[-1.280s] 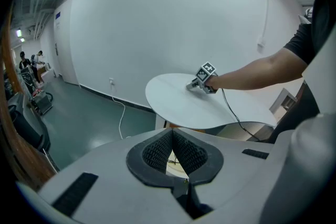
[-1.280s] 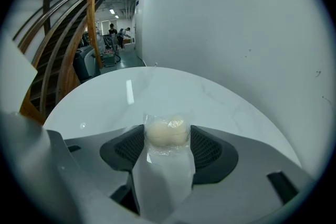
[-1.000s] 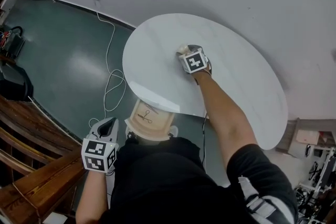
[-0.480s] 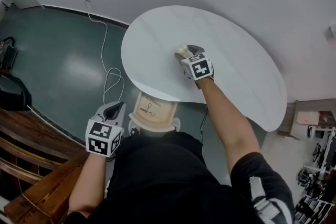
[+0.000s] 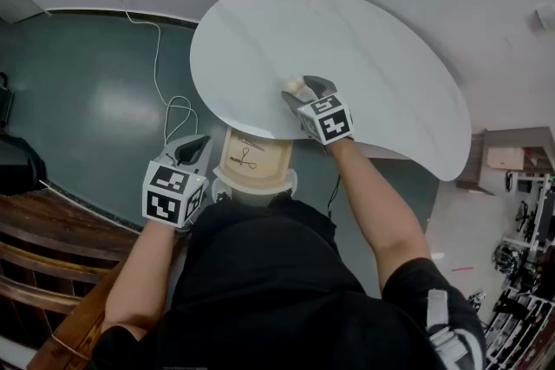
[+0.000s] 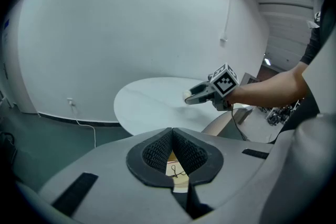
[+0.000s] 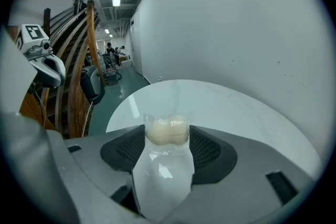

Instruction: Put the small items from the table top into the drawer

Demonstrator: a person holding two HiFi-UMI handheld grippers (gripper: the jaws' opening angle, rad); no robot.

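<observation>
Two grippers in play, only one loaded. R gripper [image 5: 301, 93] has its jaws pinching a small clear bag [image 7: 166, 132] w/ pale cream lumps inside; the lumpy end pokes out past the jaw tips and the rest of the bag runs back btwn the jaws, so its long axis is in line w/ the gripper. Head view puts bag + jaws over the white table [image 5: 373, 48], close to the near edge. Drawer [image 5: 270, 166] is pulled out below that edge, lying toward the person and a bit to the left of the R jaws, and lower. That's the relation that counts: the bag needs to come back off the edge and down, prob. tilting lumpy end first into the open box. A small dark looped item [image 5: 246, 158], maybe scissors but too small to tell, already lies in the drawer, so aim for the bare wood beside it. L gripper [image 5: 196, 148] hangs just beside the drawer's left side, over the floor, jaws pressed together at the tips w/ nothing btwn them. It's nearer the drawer but empty. No other loose items show on the table.
</observation>
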